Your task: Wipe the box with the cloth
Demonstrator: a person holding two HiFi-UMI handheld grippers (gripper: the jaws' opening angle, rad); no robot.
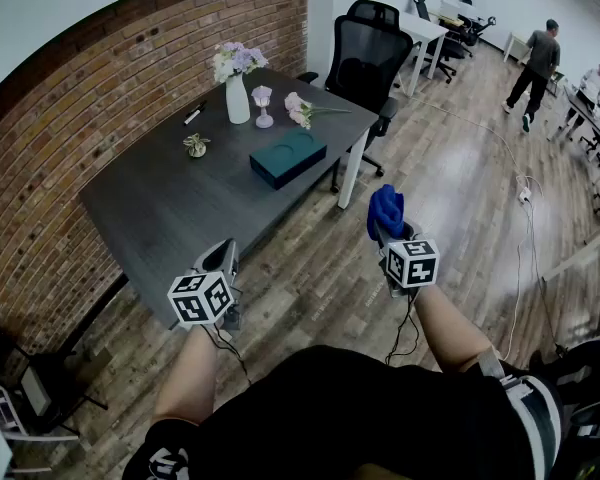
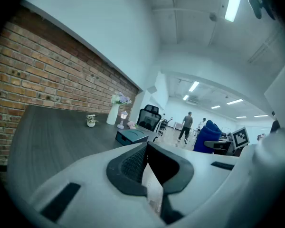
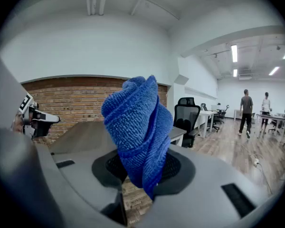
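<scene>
Now the right gripper [image 1: 388,236], clamped on the blue cloth [image 1: 385,211], has the teal box [image 1: 288,158] at eleven o'clock, while the left gripper [image 1: 222,260] hangs closed, empty.

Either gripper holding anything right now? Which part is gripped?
Right gripper is shut on the blue microfibre cloth, pinching its lower end; the rest bunches beyond the jaws. Left gripper is shut, empty.

Grey table [image 1: 170,208] against brick wall [image 1: 90,98]. White vase [image 1: 238,100] with flowers, small potted plant [image 1: 196,146] on it. Black office chair [image 1: 365,53] at far end. Two people [image 1: 538,60] beyond.
</scene>
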